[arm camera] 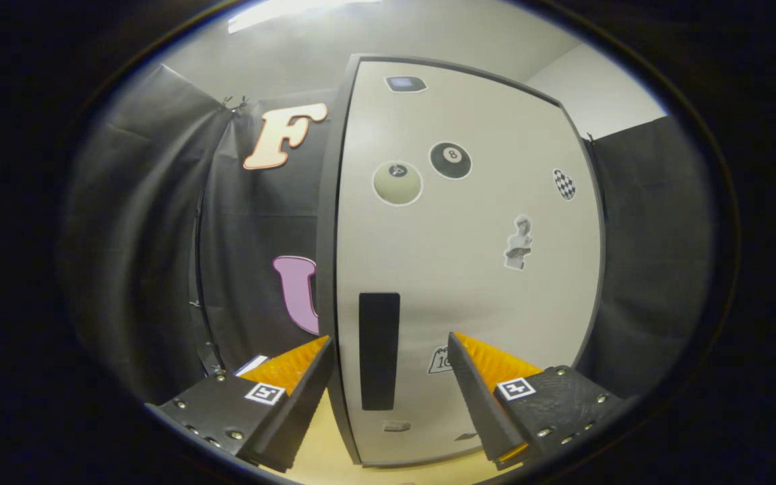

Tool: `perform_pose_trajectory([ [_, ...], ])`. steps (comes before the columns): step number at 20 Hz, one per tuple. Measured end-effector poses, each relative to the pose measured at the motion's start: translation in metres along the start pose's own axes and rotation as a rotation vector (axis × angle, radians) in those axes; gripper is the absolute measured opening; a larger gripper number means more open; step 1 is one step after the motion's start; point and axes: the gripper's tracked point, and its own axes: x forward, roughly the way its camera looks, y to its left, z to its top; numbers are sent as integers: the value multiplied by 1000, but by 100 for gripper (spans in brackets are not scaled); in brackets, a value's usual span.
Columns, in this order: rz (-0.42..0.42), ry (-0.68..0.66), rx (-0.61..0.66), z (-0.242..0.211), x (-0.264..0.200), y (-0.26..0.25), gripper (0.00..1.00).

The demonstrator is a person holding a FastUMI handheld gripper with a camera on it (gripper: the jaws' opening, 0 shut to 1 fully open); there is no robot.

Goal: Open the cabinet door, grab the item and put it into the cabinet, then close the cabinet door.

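A tall, pale cabinet door (469, 269) stands shut at the centre of the frame, its dark edge (327, 256) running top to bottom just left of centre. The tool (388, 397) hangs before it in the lower part of the frame, its two fingers (294, 384) spread wide and holding nothing — one to the lower left, the other to the lower right.

Between the fingers, on the door's lower left area, sits a dark vertical handle (379, 350), a narrow upright strip close to the door's left edge. The fingers flank it without touching; whether their tips reach the door face cannot be told from this view.

Stickers dot the door: a black eight-ball (450, 160) toward the upper middle, a pale ball (398, 182) just left of and below it, a checkered patch (564, 184) near the right edge, and a small bust figure (519, 242) right of centre. A small dark plaque (406, 83) sits near the top (its detail is too blurred to make out). Another sticker (438, 360) is partly hidden behind the right finger.

Black cloth (159, 236) hangs as the booth's wall on both sides of the cabinet. A light wooden surface (324, 451) shows at the bottom of the frame, under the fingers and at the door's foot. A small white-and-blue object (251, 364) peeks out beyond the left finger, too hidden to identify.
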Motion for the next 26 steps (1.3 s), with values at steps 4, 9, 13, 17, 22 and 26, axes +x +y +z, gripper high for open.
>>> perform_pose_trajectory([
  [4,-4,15,-26,-8,11,-3,98],
  [9,-12,29,-58,-18,25,-5,98],
  [13,-8,21,-65,-19,33,-4,98],
  [17,6,10,-86,-19,32,-4,97],
  [22,67,39,-50,-24,33,5,66],
  [26,79,48,-36,-28,32,15,38],
])
